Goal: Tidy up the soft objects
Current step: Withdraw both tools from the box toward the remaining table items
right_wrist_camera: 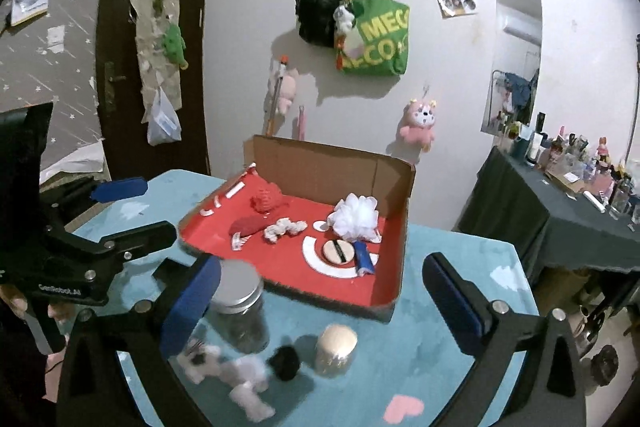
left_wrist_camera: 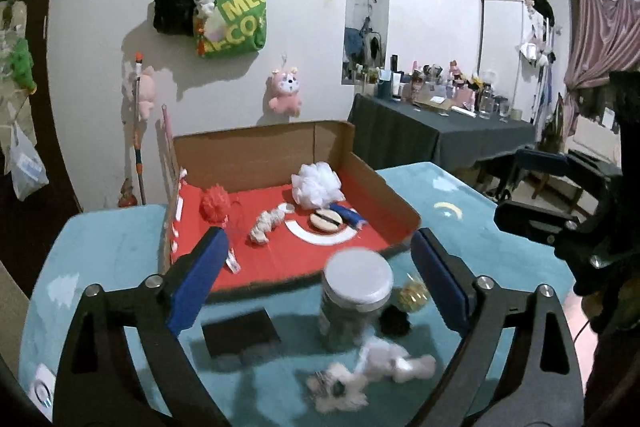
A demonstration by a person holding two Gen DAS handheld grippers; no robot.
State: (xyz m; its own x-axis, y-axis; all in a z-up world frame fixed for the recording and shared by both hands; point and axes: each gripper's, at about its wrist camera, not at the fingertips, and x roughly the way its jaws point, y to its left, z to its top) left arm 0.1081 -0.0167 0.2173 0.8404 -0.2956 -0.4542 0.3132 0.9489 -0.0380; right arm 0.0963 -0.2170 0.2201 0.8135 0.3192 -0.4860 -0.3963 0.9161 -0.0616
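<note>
An open cardboard box (left_wrist_camera: 260, 155) (right_wrist_camera: 332, 167) with a red floor holds a white mesh pouf (left_wrist_camera: 316, 187) (right_wrist_camera: 356, 217), a red pouf (left_wrist_camera: 216, 205) (right_wrist_camera: 268, 199), a twisted white cloth (left_wrist_camera: 266, 223) (right_wrist_camera: 284, 227) and a round beige puff (left_wrist_camera: 326, 221) (right_wrist_camera: 338, 251). In front of the box, a white plush toy (left_wrist_camera: 372, 367) (right_wrist_camera: 232, 371) and a black pompom (left_wrist_camera: 394, 319) (right_wrist_camera: 285, 361) lie on the teal table (left_wrist_camera: 112, 247). My left gripper (left_wrist_camera: 318, 239) (right_wrist_camera: 158, 207) and right gripper (right_wrist_camera: 322, 263) (left_wrist_camera: 508, 187) hover above them, both open and empty.
A jar with a pale lid (left_wrist_camera: 356, 291) (right_wrist_camera: 240, 307), a small gold container (left_wrist_camera: 414, 293) (right_wrist_camera: 336, 347) and a flat black square (left_wrist_camera: 240, 335) stand near the plush. A dark-clothed side table (left_wrist_camera: 440, 131) crowded with bottles is at the right. Bags hang on the wall.
</note>
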